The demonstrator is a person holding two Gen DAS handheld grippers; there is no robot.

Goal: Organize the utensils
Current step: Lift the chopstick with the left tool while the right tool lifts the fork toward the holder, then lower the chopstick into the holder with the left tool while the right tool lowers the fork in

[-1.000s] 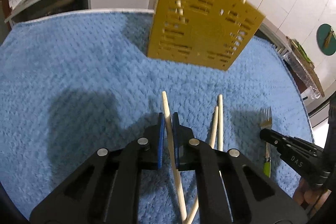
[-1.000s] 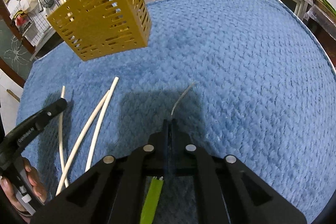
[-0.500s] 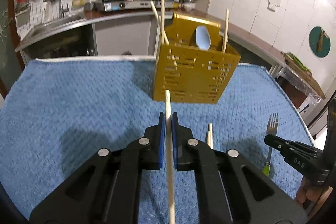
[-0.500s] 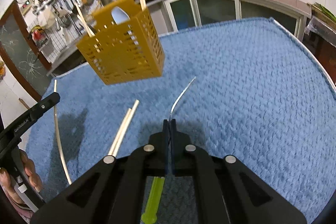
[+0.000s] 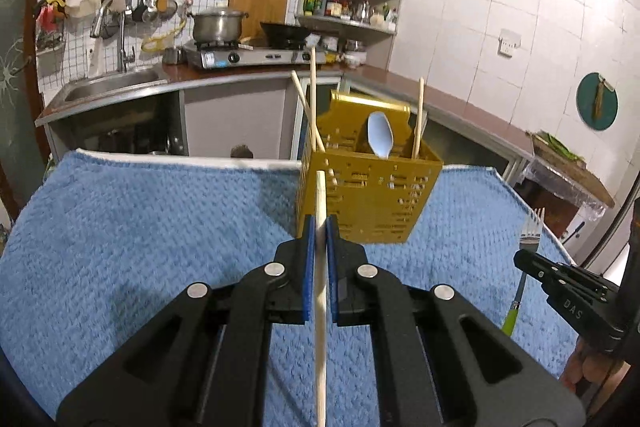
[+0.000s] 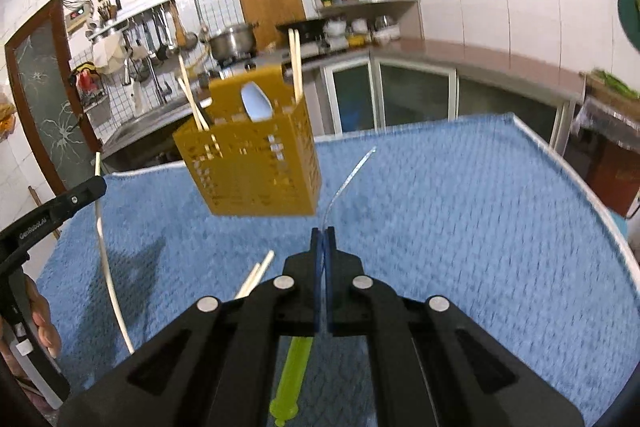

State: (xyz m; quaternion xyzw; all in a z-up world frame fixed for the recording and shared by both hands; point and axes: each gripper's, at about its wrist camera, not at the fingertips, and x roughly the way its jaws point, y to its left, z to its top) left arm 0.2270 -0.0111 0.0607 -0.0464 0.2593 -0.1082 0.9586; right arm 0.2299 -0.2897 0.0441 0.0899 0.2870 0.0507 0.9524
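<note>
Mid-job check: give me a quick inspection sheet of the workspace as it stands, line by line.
Surface: blue textured towel covering the table.
Job's things: yellow slotted caddy holding chopsticks and a pale spoon; two loose chopsticks lying on the towel.
Clutter: nothing seen.
Grippers: left gripper shut on a chopstick; right gripper shut on a green-handled fork.
Cables: nothing seen.
Surroundings: kitchen counter with sink, stove and pot, spice shelf.

The left tool point(image 5: 319, 227) clamps a chopstick point(image 5: 321, 291); the yellow caddy point(image 5: 366, 199) stands just beyond.
</note>
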